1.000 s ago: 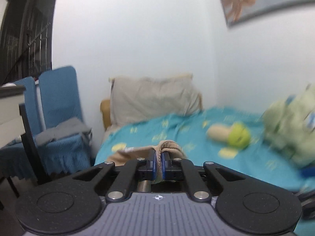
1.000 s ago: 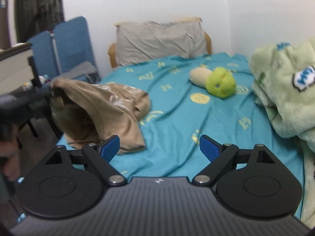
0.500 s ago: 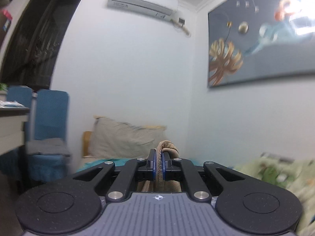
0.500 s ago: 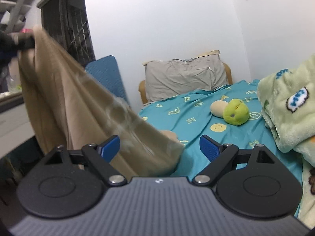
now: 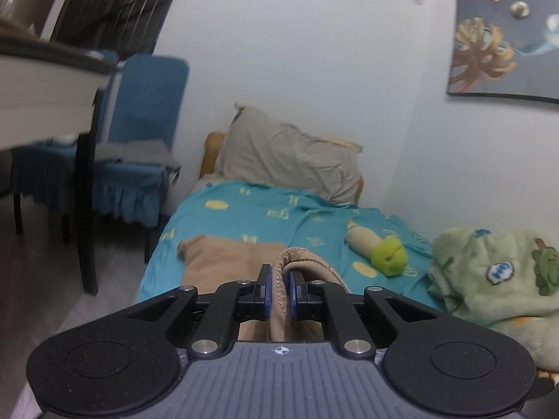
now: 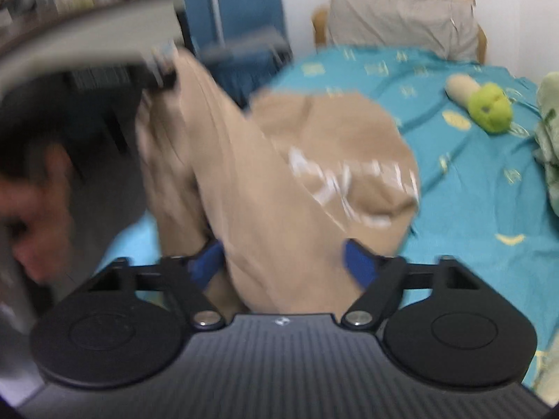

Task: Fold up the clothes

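One tan garment (image 5: 279, 289) pinched in left hand-held gripper (image 5: 278, 291)

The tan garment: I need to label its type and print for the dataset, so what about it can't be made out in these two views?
- Right wrist view: white print on the tan garment is motion-blurred, unreadable.
- Same view: right gripper jaws closing around cloth; pad contact unclear.
- Left wrist view: left gripper and its body hide most of the garment; type unclear.
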Demonstrator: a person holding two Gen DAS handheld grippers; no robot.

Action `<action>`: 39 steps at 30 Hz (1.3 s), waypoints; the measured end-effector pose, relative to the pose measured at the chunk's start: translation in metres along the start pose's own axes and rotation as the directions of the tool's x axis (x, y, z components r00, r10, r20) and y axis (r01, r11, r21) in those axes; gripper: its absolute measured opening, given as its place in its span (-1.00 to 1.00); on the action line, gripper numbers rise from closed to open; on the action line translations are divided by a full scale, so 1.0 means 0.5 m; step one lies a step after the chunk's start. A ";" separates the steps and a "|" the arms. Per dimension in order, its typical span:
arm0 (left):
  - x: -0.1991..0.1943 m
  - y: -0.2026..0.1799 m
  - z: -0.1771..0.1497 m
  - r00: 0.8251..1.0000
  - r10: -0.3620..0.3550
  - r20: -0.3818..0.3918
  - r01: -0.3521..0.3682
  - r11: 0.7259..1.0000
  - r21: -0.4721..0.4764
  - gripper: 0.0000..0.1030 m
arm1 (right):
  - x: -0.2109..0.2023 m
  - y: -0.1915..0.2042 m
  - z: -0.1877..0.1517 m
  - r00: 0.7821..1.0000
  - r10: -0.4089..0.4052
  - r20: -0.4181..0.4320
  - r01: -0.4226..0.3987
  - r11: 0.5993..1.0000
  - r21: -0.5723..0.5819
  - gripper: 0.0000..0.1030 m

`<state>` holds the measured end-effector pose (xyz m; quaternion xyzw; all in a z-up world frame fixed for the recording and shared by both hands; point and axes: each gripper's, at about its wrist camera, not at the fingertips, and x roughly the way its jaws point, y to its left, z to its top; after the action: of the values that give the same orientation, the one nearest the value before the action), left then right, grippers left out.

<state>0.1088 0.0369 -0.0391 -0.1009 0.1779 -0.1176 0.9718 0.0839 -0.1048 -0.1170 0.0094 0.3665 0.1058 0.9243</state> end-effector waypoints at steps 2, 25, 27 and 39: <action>0.015 0.008 0.002 1.000 -0.001 -0.028 0.001 1.000 -0.007 -0.81 | 0.007 -0.013 -0.001 0.998 -0.058 -0.004 0.058 0.997 0.047 0.03; -0.082 -0.117 -0.072 0.977 -0.024 -0.211 0.065 0.980 0.188 -0.17 | -0.067 -0.164 0.016 0.981 -0.158 0.113 0.092 0.889 0.448 0.49; -0.089 -0.140 -0.077 0.982 -0.030 -0.187 0.075 0.968 0.240 -0.17 | -0.078 -0.165 0.017 0.974 -0.187 0.129 0.110 0.885 0.452 0.49; 0.025 -0.143 -0.106 0.971 0.139 -0.194 -0.087 0.963 0.256 -0.30 | -0.071 -0.167 0.017 0.972 -0.198 0.129 0.122 0.886 0.447 0.49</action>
<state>0.0870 -0.0425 -0.0748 0.0437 0.2692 -0.0928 0.9576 0.0804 -0.1930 -0.0949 0.1947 0.2996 -0.0569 0.9322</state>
